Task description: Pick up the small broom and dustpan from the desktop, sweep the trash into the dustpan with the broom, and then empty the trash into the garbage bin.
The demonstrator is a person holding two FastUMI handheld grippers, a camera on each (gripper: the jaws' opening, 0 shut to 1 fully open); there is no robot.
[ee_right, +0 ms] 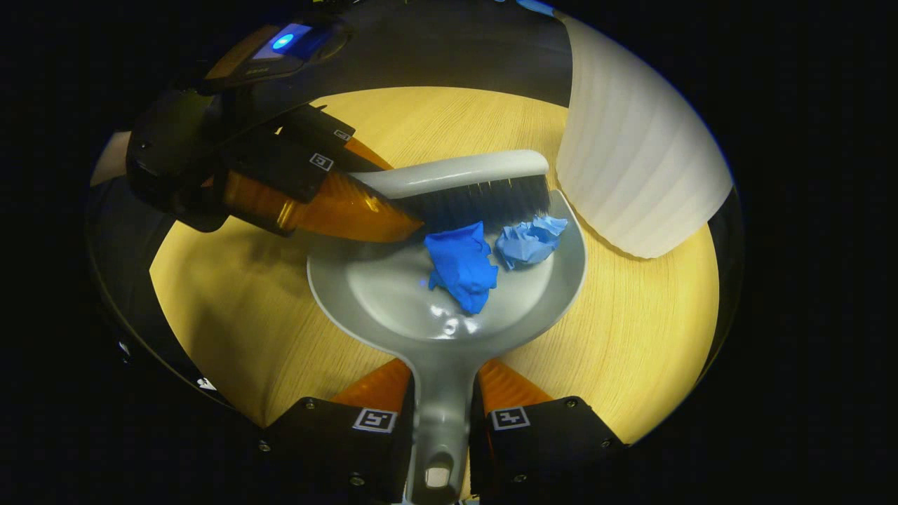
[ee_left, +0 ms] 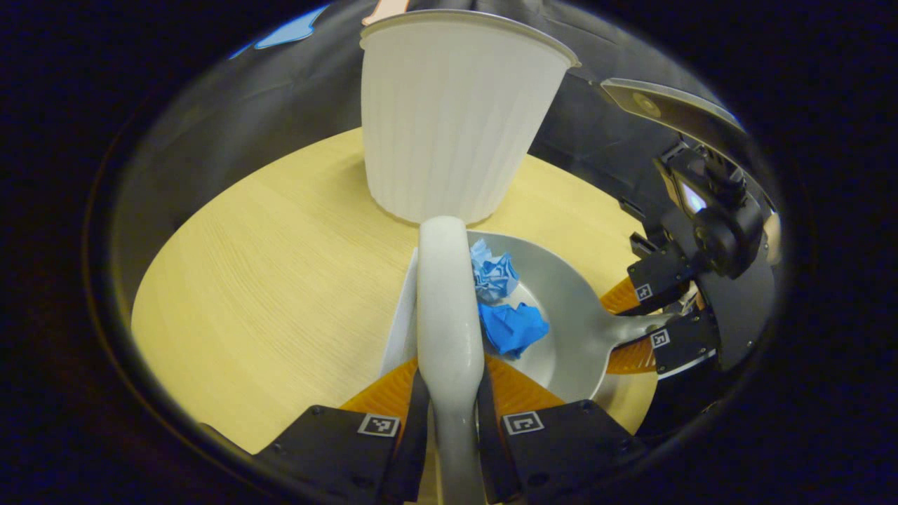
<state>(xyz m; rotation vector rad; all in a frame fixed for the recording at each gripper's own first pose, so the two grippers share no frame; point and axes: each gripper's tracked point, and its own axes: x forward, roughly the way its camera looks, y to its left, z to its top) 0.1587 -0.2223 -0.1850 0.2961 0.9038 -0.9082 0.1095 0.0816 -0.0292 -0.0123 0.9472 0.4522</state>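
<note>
Broom (ee_left: 449, 301) clenched in left tongs (ee_left: 450, 414), dustpan (ee_right: 449, 308) in right tongs (ee_right: 440, 414).

counts: 1 broom (ee_right: 463, 175), 1 dustpan (ee_right: 393, 294), 1 white ribbed bin (ee_left: 449, 119), 1 wooden tabletop (ee_left: 280, 280). trash: 2 crumpled paper wads, 1 dark blue (ee_right: 459, 266) and 1 light blue (ee_right: 530, 240), both inside the dustpan. grippers: 2, the left gripper (ee_left: 450, 396) and the right gripper (ee_right: 440, 393), 2 fingers each. square marker tags: 2 on each gripper's fingers, so 4 in the left gripper view.
</note>
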